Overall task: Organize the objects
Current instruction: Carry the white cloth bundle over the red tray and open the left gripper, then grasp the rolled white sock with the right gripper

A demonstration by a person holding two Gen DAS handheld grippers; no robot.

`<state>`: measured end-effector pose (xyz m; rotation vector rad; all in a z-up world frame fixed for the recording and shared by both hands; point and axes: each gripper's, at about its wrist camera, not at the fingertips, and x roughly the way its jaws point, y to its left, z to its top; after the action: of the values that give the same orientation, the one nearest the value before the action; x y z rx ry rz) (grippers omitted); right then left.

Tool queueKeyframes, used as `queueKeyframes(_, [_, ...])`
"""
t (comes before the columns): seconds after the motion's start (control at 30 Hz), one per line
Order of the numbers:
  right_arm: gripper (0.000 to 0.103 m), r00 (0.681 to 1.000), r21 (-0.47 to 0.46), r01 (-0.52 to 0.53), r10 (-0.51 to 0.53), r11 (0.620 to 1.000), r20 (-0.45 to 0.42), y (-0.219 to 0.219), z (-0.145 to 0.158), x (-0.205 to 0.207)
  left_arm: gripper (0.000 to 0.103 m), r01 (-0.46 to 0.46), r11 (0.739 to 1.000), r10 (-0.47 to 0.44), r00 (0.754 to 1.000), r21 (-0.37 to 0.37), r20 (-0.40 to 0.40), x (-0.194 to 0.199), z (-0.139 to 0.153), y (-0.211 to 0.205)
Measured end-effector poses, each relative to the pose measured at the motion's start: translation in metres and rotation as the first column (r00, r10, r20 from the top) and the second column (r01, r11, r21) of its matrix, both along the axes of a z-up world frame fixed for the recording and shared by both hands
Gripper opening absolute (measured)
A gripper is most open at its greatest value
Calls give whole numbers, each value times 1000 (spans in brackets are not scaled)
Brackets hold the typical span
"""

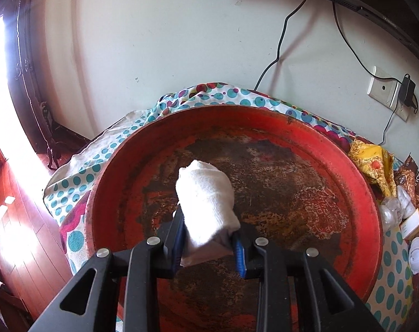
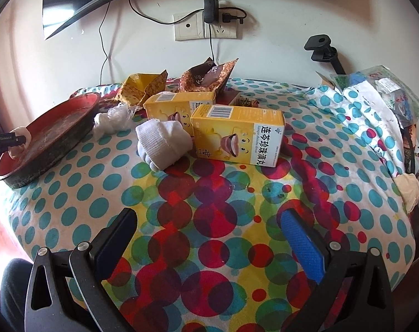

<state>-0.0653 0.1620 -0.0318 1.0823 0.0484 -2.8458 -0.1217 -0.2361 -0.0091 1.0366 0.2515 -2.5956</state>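
Pinching a rolled white sock [image 1: 206, 193] by its loose end over the red tray [image 1: 372, 193], the left hand-held gripper [image 1: 209, 244] is nearly closed; soft, light, squashy, so grip mid-roll; right hand-held gripper [image 2: 206, 246] gapes empty above the tabletop [image 2: 71, 193]

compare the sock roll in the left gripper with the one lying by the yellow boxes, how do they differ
The held sock roll is pinched in the left gripper over the red tray, standing on end; the loose sock roll lies on its side on the dotted cloth, touching a yellow box. The right gripper is open and apart from it. Both are white rolled socks.
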Motion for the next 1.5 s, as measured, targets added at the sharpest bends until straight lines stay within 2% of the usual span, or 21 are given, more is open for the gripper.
queueKeyframes(0.03, [103,1000,10,-8,8,1000,-6,-4,2,-1,33,1,1000,-1,1000,1,-4,1,0,0])
queueKeyframes(0.1, [103,1000,22,-23,23,999,-12,-12,4,-5,48,10,1000,-10,1000,4,13,1,-3,1])
queueKeyframes(0.13, [103,1000,20,-28,29,999,-4,-15,4,-8,61,16,1000,-16,1000,10,16,2,-3,2])
queueKeyframes(0.17, [103,999,18,-34,34,999,4,-19,5,-11,66,20,1000,-20,1000,12,3,7,-1,4])
queueKeyframes(0.3, [103,1000,30,-13,13,999,9,-29,6,-25,69,57,998,-54,993,20,-105,47,18,20])
queueKeyframes(0.37, [103,1000,17,-12,12,1000,15,-32,6,-33,76,70,997,-67,989,22,-134,70,25,29])
queueKeyframes(0.47, [103,1000,13,-18,18,1000,25,-39,6,-45,77,82,994,-71,986,67,-151,100,23,41])
queueKeyframes(0.57, [102,999,3,-17,17,1000,36,-45,7,-55,77,121,985,-104,985,124,-137,111,18,54])
queueKeyframes(0.63, [102,999,-49,-24,26,999,46,-45,11,-63,77,171,980,-154,977,103,-149,113,17,68])
queueKeyframes(0.7, [102,998,-60,-6,10,998,62,-46,15,-72,77,197,979,-187,973,60,-138,113,16,80])
queueKeyframes(0.77, [102,994,-53,11,-5,999,109,-49,11,-83,77,222,973,-210,967,71,-143,113,14,86])
queueKeyframes(0.83, [100,993,-84,7,3,996,120,-49,7,-92,77,236,968,-223,965,88,-137,110,13,88])
queueKeyframes(0.87, [86,993,-86,7,3,996,118,-50,5,-96,77,245,965,-231,963,93,-137,110,11,89])
queueKeyframes(0.9, [63,992,-86,9,2,996,124,-50,3,-99,77,249,964,-236,963,96,-134,110,10,90])
queueKeyframes(0.93, [55,990,-72,15,-4,997,140,-52,0,-102,77,251,963,-238,962,97,-132,110,10,91])
queueKeyframes(1.27, [52,993,-95,-9,20,995,114,-50,3,-91,77,255,960,-238,961,115,-140,112,10,93])
queueKeyframes(1.4, [52,995,-99,-33,42,994,89,-56,13,-84,77,258,960,-242,960,106,-142,114,12,97])
queueKeyframes(1.5, [52,994,-74,-92,96,993,52,-76,28,-80,77,249,964,-236,962,95,-136,116,12,99])
